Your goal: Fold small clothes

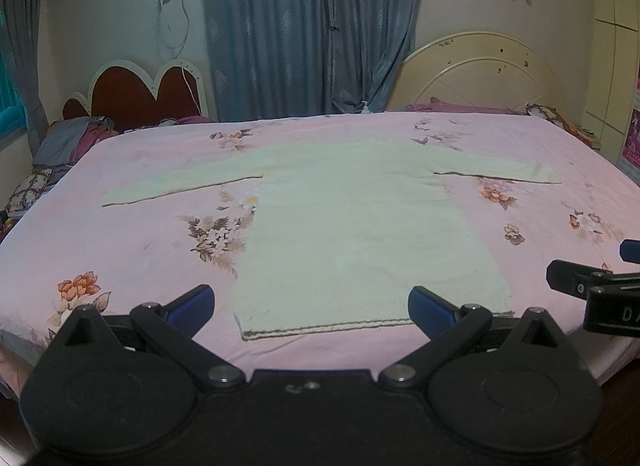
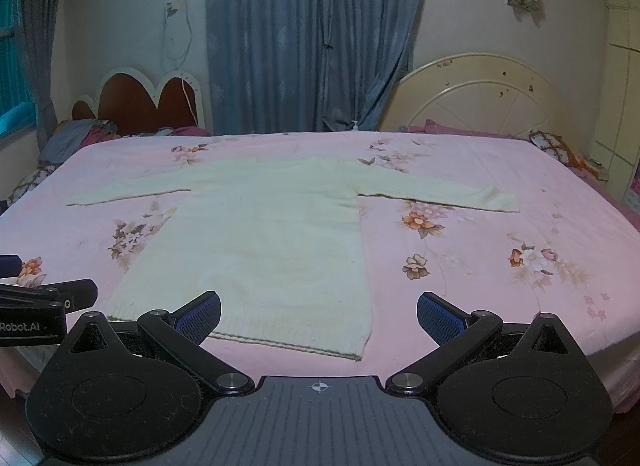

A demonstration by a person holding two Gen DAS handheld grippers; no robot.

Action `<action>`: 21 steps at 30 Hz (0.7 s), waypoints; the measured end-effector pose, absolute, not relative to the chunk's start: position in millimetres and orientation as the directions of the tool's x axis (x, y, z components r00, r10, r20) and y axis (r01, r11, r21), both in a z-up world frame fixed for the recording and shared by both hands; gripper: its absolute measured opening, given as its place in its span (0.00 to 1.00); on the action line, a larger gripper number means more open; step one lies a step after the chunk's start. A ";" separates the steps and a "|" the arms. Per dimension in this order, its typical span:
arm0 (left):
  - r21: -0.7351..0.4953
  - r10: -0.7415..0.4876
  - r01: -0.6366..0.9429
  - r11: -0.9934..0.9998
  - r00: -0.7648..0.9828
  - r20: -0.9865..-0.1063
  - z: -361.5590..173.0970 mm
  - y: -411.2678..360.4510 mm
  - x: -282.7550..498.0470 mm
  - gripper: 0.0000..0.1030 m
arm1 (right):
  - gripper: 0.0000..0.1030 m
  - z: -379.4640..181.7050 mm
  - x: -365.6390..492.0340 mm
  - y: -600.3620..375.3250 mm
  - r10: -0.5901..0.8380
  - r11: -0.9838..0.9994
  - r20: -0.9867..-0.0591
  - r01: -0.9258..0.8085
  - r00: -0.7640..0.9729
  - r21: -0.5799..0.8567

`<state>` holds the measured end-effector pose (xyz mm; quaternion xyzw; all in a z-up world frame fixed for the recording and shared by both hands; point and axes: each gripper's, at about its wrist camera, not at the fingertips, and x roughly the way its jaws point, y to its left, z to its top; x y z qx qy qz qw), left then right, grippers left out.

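Cream sweater (image 1: 352,217) flat on bed (image 1: 120,250), just beyond both open tongs (image 1: 311,308)

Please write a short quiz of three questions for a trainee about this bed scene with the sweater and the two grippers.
1. True or false: the pale cream knitted long-sleeved sweater lies flat on the pink floral bedsheet with both sleeves spread out to the sides.
2. Is the left gripper A) open, holding nothing, B) shut on the hem, or C) shut on a sleeve?
3. Fill in: the right gripper is ____, and the sweater's hem faces the cameras.

Key: 1 true. 2 A. 3 open.
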<state>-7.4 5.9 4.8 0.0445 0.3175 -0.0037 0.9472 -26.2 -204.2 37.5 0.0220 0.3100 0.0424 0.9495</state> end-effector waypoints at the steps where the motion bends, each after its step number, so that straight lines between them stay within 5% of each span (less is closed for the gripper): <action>1: 0.082 0.021 0.035 0.996 0.798 -0.602 4.5 6.6 -7.8 1.00 | 1.00 37.3 -26.5 -203.9 0.094 0.995 -0.587 -0.067 0.804 0.068; 21: 0.074 -0.025 0.089 0.993 0.792 -0.611 0.7 12.7 46.6 1.00 | 1.00 33.4 21.4 -199.1 0.062 0.997 -0.584 -0.018 0.809 0.081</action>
